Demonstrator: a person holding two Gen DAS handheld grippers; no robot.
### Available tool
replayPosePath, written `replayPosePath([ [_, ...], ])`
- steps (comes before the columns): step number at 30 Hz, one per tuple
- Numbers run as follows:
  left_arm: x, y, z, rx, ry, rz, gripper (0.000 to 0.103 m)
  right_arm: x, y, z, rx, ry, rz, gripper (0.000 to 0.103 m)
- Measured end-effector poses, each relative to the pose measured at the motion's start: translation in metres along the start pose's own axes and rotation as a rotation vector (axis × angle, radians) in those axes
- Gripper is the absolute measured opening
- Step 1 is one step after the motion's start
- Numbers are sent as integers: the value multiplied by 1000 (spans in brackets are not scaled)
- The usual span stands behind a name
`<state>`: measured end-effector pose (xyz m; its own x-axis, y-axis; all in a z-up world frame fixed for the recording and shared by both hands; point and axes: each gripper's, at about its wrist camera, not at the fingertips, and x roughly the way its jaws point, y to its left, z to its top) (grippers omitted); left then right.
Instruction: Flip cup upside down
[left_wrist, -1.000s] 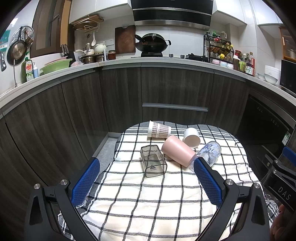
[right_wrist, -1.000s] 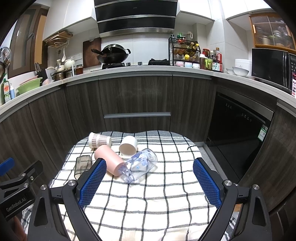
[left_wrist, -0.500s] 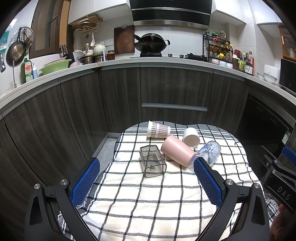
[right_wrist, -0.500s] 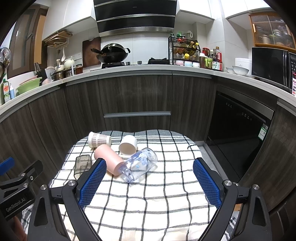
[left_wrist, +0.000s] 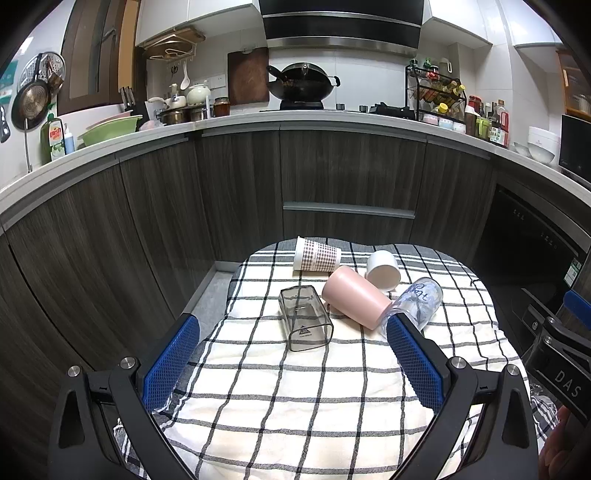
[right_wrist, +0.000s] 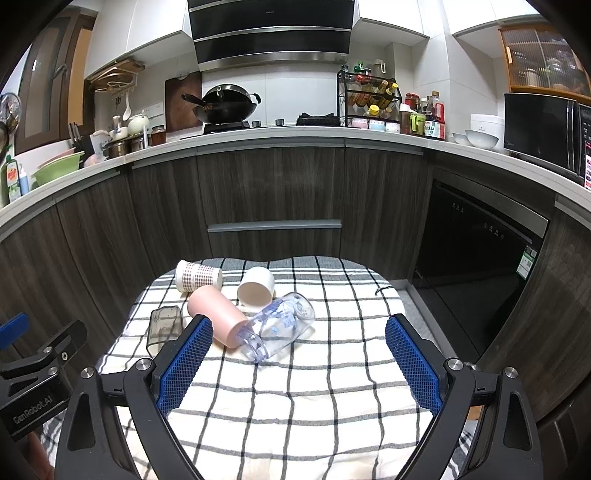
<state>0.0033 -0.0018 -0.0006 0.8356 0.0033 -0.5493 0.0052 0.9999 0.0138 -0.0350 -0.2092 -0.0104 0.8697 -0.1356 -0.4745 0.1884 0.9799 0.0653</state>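
Note:
Several cups lie on their sides on a checked cloth: a smoky square cup, a pink cup, a white cup, a dotted paper cup and a clear printed glass. In the right wrist view the same show: smoky cup, pink cup, white cup, paper cup, clear glass. My left gripper is open and empty, short of the smoky cup. My right gripper is open and empty, just short of the clear glass.
Dark wood cabinets curve behind the small table. A dishwasher front stands to the right. The counter above holds a wok, a spice rack and bowls. Floor gaps lie on both sides of the table.
Both grippers have drifted very slightly; the cups have not moved and both grippers stay open.

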Motion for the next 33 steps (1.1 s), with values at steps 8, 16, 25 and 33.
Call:
replayPosePath([
  [8, 8, 5, -1, -11, 11, 15, 103, 17, 8, -13, -12, 15, 9, 95],
  [16, 22, 8, -2, -23, 23, 37, 103, 32, 17, -7, -51, 25, 36, 95],
  [25, 42, 14, 2, -76, 33, 98, 103, 67, 40, 17, -160, 24, 114, 95],
  [33, 67, 24, 17, -173, 43, 212, 103, 131, 64, 39, -259, 195, 244, 95],
])
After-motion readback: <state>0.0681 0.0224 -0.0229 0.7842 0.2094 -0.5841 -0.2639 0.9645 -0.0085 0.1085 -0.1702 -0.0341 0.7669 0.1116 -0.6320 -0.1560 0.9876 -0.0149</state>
